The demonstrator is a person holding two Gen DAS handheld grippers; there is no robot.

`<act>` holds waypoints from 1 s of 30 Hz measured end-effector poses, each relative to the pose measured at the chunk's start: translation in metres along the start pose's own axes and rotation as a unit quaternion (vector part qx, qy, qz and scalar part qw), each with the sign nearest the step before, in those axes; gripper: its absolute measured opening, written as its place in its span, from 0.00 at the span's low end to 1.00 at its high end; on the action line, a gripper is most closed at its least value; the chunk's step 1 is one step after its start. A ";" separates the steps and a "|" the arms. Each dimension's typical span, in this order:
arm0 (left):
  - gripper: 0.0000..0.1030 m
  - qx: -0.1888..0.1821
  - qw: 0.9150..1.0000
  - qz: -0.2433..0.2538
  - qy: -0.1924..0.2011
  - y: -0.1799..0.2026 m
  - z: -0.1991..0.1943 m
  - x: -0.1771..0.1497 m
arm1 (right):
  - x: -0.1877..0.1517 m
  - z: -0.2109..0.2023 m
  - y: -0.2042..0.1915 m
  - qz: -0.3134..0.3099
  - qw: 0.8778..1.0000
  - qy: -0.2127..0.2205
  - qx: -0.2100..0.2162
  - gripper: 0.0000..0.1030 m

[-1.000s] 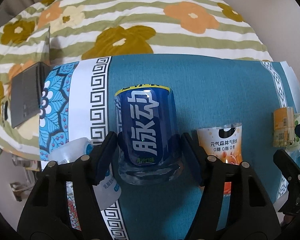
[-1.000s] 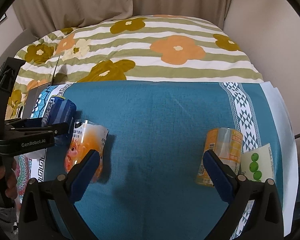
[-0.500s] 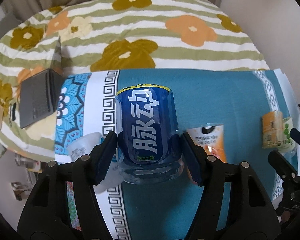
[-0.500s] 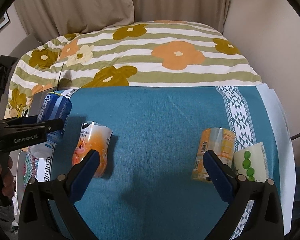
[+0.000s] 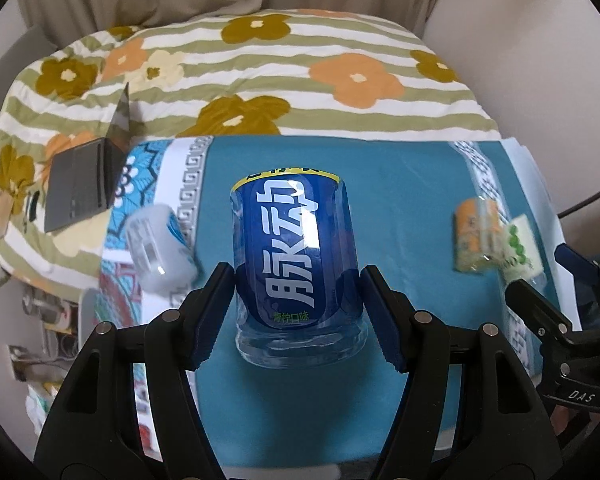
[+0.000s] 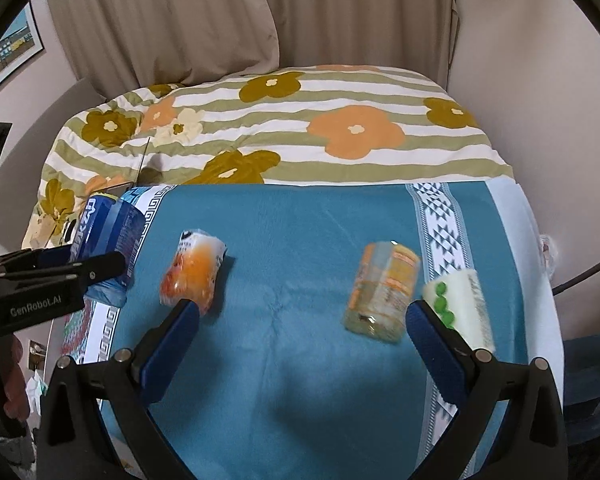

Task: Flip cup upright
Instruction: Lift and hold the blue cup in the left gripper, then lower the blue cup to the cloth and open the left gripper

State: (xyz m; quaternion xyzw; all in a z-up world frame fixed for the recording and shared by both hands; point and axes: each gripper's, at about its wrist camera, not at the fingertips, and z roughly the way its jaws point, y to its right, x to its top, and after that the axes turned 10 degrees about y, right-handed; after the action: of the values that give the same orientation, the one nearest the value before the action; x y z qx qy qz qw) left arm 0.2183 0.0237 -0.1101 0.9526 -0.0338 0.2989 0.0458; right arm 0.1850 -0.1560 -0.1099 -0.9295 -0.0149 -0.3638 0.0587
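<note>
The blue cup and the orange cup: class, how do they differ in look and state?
1. The blue cup has a dark blue label with white characters; the orange cup has an orange and white one.
2. The blue cup is between the left tongs; the orange cup lies free on the teal cloth.
Both are clear plastic with printed labels.

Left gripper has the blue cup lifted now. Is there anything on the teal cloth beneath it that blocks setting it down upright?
Nothing visible does. The blue cup sits between the left gripper fingers, with bare teal cloth under and around it. The white cup lies off to its left, and the orange cup to its right.
</note>
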 end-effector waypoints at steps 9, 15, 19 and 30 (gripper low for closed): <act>0.68 -0.008 1.000 -0.010 -0.021 0.050 -0.005 -0.055 | -0.038 -0.029 0.036 -0.011 1.000 -0.003 0.007 1.00; 0.68 -0.018 0.999 -0.012 -0.048 0.077 0.014 -0.087 | -0.068 -0.030 0.060 -0.016 1.000 -0.026 0.007 1.00; 0.68 -0.024 0.998 -0.011 -0.061 0.088 0.031 -0.102 | -0.086 -0.023 0.072 -0.015 0.999 -0.042 0.006 1.00; 0.68 -0.024 0.998 0.001 -0.066 0.102 0.050 -0.109 | -0.107 -0.009 0.086 -0.005 0.998 -0.059 0.012 1.00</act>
State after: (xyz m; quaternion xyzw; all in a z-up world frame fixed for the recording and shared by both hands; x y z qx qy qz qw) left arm 0.1478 -0.0788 -0.2063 0.9687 -0.0453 0.2350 0.0662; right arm 0.1060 -0.2408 -0.1840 -0.9486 -0.0270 -0.3080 0.0671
